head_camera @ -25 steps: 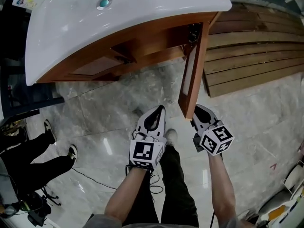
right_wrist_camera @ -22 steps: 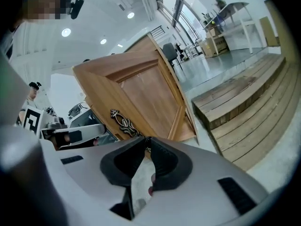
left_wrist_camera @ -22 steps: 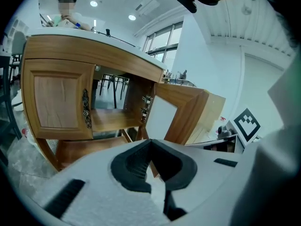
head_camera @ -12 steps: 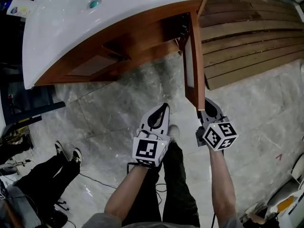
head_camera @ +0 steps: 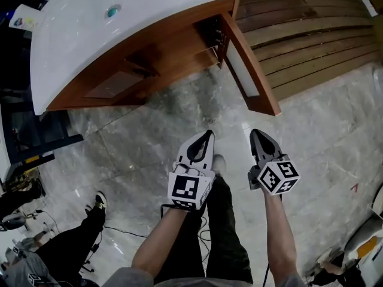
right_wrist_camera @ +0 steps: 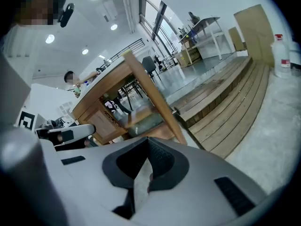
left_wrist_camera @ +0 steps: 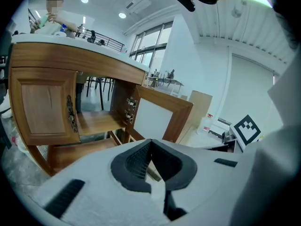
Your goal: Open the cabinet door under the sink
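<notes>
A wooden cabinet (head_camera: 137,58) stands under the white sink top (head_camera: 119,23). Its right door (head_camera: 248,70) is swung wide open, pointing to the right and toward me; the left gripper view shows the door's pale inner panel (left_wrist_camera: 155,119) and hinges (left_wrist_camera: 129,109). The left door (left_wrist_camera: 42,107) is closed and has an ornate handle (left_wrist_camera: 70,114). My left gripper (head_camera: 202,139) is shut and empty, held over the marble floor short of the cabinet. My right gripper (head_camera: 258,137) is also shut and empty, below the open door's free end and apart from it.
Stepped wooden decking (head_camera: 311,40) lies right of the cabinet, close behind the open door. A bystander's legs and shoe (head_camera: 99,202) are at lower left, with a cable on the floor. Dark furniture (head_camera: 36,136) stands at the left. My own leg (head_camera: 221,220) is between the grippers.
The right door has swung from half open to wide open toward the decking. My right gripper, earlier at the door's free edge, now stands apart from it. The bystander's legs moved down-left.
</notes>
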{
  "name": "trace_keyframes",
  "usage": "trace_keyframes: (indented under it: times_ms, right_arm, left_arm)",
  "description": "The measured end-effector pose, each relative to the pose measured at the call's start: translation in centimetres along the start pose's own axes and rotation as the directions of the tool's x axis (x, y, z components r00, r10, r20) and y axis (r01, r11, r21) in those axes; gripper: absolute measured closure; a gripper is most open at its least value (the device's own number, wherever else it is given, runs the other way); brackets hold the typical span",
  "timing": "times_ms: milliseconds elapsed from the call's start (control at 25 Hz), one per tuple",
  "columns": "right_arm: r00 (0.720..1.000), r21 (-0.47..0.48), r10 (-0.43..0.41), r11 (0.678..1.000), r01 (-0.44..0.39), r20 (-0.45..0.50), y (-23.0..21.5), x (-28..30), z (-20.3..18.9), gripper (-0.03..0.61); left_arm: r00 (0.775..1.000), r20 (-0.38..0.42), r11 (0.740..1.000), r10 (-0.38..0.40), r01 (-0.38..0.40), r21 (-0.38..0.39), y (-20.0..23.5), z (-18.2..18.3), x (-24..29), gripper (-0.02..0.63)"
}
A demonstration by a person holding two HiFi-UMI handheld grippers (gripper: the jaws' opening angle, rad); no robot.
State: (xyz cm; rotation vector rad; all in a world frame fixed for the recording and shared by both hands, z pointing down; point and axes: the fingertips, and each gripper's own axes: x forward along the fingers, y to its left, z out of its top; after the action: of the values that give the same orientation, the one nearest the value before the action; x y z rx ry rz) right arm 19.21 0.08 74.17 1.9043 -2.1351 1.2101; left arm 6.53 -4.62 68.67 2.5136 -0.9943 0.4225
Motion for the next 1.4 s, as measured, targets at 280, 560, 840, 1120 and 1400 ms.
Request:
trace_keyframes:
  times_ms: [280, 560, 840, 1120, 1400]
  right_arm:
    - [0.999, 0.002, 0.012, 1.0, -0.012, 0.038, 2.5, -2.2, 1.0, 0.569]
    - [0.996, -0.021, 0.023, 1.0, -0.021, 0.086, 5.0, -3.4, 3.7, 0.569]
    - [0.987, -0.083, 0.044, 0.996, -0.031, 0.156, 9.0, -5.6, 8.2, 0.57]
    - [0.97, -0.168, 0.078, 0.985, -0.039, 0.23, 14.5, -8.2, 14.2, 0.569]
    - [0.945, -0.247, 0.122, 0.968, -0.045, 0.303, 21.1, -12.3, 21.2, 0.569]
  left_arm:
    - [1.0, 0.019, 0.999, -0.024, 0.024, 0.022, -1.0, 1.9, -1.7, 0.605]
    - [0.998, 0.049, 0.998, -0.044, 0.041, 0.051, -1.7, 4.7, -3.4, 0.604]
    - [0.996, 0.064, 0.996, -0.058, 0.054, 0.068, -2.7, 9.7, -5.5, 0.604]
    - [0.991, 0.101, 0.992, -0.084, 0.073, 0.101, -4.4, 16.7, -8.4, 0.604]
    - [0.975, 0.192, 0.977, -0.108, 0.068, 0.202, -5.6, 24.6, -12.6, 0.604]
